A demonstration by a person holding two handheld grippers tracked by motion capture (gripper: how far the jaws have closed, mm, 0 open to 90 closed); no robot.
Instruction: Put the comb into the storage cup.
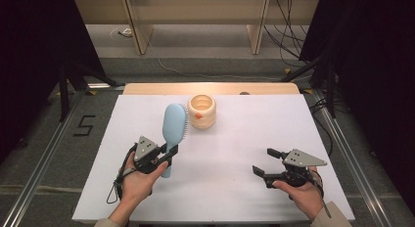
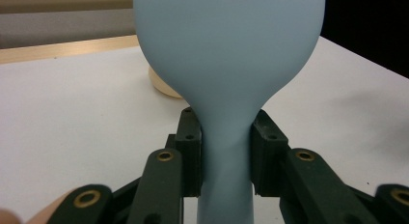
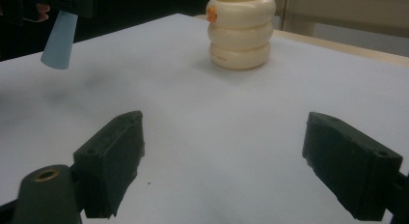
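While clamped, one hairbrush point(image 1: 174, 126) — one cup point(image 1: 201, 111).

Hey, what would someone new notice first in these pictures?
Likely the blue brush, lifted off the white table with its handle clamped in the left tool. Next, the cream ringed cup near the far edge, and the right tool hovering open.
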